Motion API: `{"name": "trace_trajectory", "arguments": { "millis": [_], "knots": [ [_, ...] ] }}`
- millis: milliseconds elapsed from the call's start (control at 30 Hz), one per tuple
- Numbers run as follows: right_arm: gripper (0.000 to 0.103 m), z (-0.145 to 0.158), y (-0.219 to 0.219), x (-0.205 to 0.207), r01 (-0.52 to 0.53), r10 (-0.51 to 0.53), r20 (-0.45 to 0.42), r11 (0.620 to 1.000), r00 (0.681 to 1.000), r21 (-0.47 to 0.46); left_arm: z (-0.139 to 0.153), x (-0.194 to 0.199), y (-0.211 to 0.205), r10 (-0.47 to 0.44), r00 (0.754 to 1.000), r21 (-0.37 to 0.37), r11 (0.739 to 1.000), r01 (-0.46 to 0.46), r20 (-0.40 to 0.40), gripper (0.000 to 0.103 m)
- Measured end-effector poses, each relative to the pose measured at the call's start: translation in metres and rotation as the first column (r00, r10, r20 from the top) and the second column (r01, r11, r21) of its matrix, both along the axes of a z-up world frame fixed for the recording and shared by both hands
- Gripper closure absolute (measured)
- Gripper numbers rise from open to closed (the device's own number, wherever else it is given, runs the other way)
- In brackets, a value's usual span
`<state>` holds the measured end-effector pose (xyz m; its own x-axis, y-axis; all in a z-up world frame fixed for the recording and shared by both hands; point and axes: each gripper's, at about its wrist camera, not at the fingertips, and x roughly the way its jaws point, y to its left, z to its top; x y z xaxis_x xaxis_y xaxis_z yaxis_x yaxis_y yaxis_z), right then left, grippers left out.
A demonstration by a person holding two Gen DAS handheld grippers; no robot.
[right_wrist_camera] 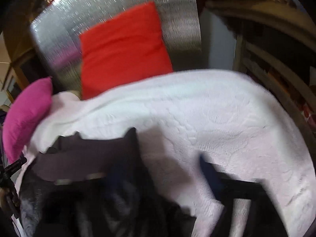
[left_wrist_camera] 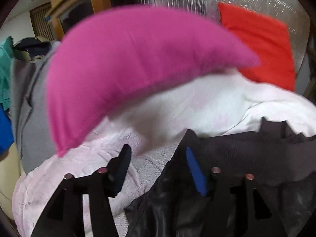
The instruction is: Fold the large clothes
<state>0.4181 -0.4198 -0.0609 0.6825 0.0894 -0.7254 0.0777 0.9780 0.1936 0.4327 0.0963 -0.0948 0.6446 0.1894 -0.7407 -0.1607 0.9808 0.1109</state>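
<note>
A dark grey-black garment [left_wrist_camera: 246, 158] lies on a pale pink textured blanket [left_wrist_camera: 83, 169], bunched at the near right. My left gripper [left_wrist_camera: 158, 158] is open; its right blue-padded finger [left_wrist_camera: 194, 167] rests against the garment's edge, the left finger [left_wrist_camera: 120, 167] over the blanket. In the right wrist view the same garment [right_wrist_camera: 85, 154] fills the lower left, with its waistband showing. My right gripper [right_wrist_camera: 167, 158] is open; its left finger is hidden in the dark cloth, its right finger [right_wrist_camera: 209, 173] is over the blanket [right_wrist_camera: 227, 122]. Both views are blurred.
A magenta cushion [left_wrist_camera: 128, 63] and a red cushion [left_wrist_camera: 262, 45] lie behind the blanket against a silver foil mat [right_wrist_camera: 118, 4]. A grey jacket [left_wrist_camera: 33, 108] and teal clothes [left_wrist_camera: 5, 69] lie at left. Wooden furniture [right_wrist_camera: 276, 59] stands at right.
</note>
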Motion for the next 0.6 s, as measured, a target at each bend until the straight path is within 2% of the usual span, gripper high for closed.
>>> {"name": "trace_trajectory", "arguments": {
  "millis": [100, 200, 333, 367, 400, 433, 500, 600],
  "knots": [
    [0.016, -0.009, 0.020, 0.003, -0.076, 0.073, -0.062, 0.996, 0.995, -0.047, 0.009, -0.032, -0.019, -0.086, 0.996, -0.007, 0.996, 0.086, 0.019, 0.043],
    [0.016, -0.031, 0.030, 0.013, -0.072, 0.063, -0.109, 0.994, 0.992, -0.079, 0.003, -0.062, -0.048, -0.202, 0.979, -0.030, 0.979, 0.203, 0.018, 0.043],
    [0.020, -0.050, 0.026, 0.028, -0.064, 0.058, -0.157, 0.997, 0.986, -0.031, -0.019, -0.071, -0.086, -0.296, 0.955, -0.024, 0.955, 0.295, -0.034, 0.043],
    [0.032, -0.051, 0.024, 0.032, -0.075, 0.073, -0.163, 0.997, 0.984, -0.006, -0.031, -0.067, -0.095, -0.307, 0.949, -0.004, 0.952, 0.307, -0.069, 0.043],
    [0.065, -0.054, 0.024, 0.036, -0.097, 0.100, -0.181, 0.995, 0.978, 0.030, -0.038, -0.065, -0.099, -0.308, 0.947, 0.010, 0.951, 0.310, -0.088, 0.043],
    [0.075, -0.056, 0.027, 0.037, -0.100, 0.104, -0.193, 0.995, 0.976, 0.030, -0.046, -0.061, -0.102, -0.301, 0.948, 0.016, 0.952, 0.304, -0.098, 0.043],
    [0.081, -0.055, 0.035, 0.038, -0.115, 0.106, -0.191, 0.993, 0.976, -0.034, -0.053, -0.054, -0.102, -0.282, 0.954, 0.021, 0.958, 0.285, -0.097, 0.042],
    [0.082, -0.063, 0.028, 0.037, -0.075, 0.069, -0.202, 0.997, 0.977, -0.018, -0.057, -0.053, -0.104, -0.270, 0.958, 0.035, 0.961, 0.274, -0.101, 0.042]
  ]
}}
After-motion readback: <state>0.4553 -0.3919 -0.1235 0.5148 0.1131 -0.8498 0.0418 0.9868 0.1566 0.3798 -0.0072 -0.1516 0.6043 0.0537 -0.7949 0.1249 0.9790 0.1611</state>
